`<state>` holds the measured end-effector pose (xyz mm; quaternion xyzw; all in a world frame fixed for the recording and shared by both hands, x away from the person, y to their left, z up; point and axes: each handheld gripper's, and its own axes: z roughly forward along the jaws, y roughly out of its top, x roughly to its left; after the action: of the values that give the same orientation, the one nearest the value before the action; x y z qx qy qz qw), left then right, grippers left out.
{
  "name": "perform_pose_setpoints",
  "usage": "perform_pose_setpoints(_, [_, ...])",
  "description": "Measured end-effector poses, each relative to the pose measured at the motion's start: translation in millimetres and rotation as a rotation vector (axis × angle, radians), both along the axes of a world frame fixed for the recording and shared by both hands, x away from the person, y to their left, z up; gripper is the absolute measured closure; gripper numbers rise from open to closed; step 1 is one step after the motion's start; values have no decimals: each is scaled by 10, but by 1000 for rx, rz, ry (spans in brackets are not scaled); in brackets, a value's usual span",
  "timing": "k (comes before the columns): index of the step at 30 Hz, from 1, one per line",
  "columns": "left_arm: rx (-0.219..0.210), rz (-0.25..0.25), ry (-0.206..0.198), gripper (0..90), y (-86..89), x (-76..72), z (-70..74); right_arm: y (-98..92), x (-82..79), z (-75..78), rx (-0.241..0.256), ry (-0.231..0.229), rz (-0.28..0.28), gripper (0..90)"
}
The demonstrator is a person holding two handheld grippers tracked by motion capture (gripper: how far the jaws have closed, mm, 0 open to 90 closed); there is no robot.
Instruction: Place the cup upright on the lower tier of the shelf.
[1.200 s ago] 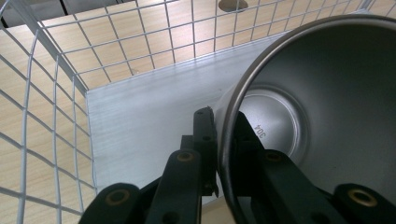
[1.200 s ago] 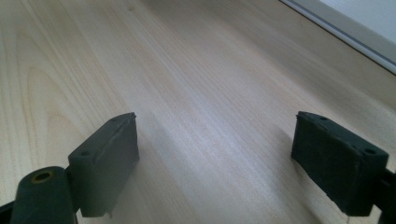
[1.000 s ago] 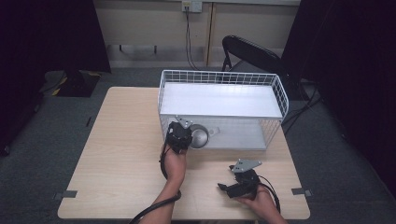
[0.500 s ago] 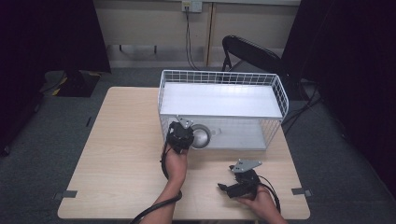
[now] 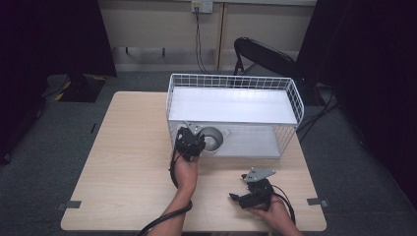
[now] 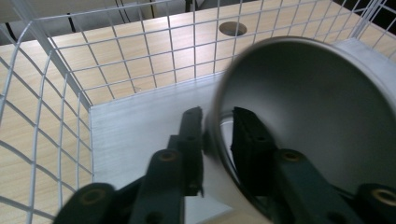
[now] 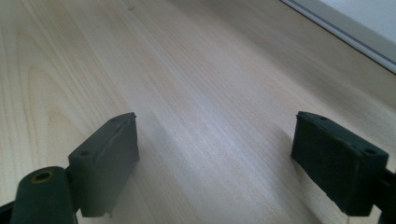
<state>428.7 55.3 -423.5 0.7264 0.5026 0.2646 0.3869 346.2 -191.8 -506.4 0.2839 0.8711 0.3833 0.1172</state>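
So the left gripper (image 5: 191, 141) is up at the near left end of the wire rack (image 5: 235, 81), and its jaws are pinching the rim of a metal bowl (image 6: 317, 116), one black jaw outside the wall and one inside. The bowl is round, thin-walled, brushed steel with a dull grey sheen, tipped on its side so the opening faces the left gripper view. In the high view the bowl (image 5: 211, 139) sits in the lower level of the rack, at its near left corner, under the flat pale shelf.

The rack itself is white coated wire in a square grid, with a smooth matte grey floor panel showing faint brush lines. Through the mesh you can see the light wood-grain table (image 5: 128, 167) and a round hole in it.

The right gripper (image 5: 248, 199) is well apart from all that, low over the near right part of the table, jaws spread wide with nothing between them. Its chunky black rubbery pads (image 7: 109, 154) have blocky squared ends, just bare wood grain under them.
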Motion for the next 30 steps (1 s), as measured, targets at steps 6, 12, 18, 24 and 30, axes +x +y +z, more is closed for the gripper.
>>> perform_pose_setpoints(6, [-56, 37, 4, 519, 72, 13, 15, 0, -2, 0, 0, 0, 0, 139])
perform_pose_setpoints(12, [-71, 30, 9, 427, 86, 26, 43, 0, -2, 0, 0, -1, 0, 139])
perform_pose_setpoints(18, [-79, 20, 14, 391, 87, 19, 62, 0, -2, 0, 0, 0, 0, 139])
perform_pose_setpoints(24, [-83, 10, 9, 368, 87, -13, 130, 0, -2, 0, 0, -1, 0, 139])
perform_pose_setpoints(30, [-93, -8, 7, 361, 118, -86, 196, 0, -2, 0, 0, 0, 0, 139])
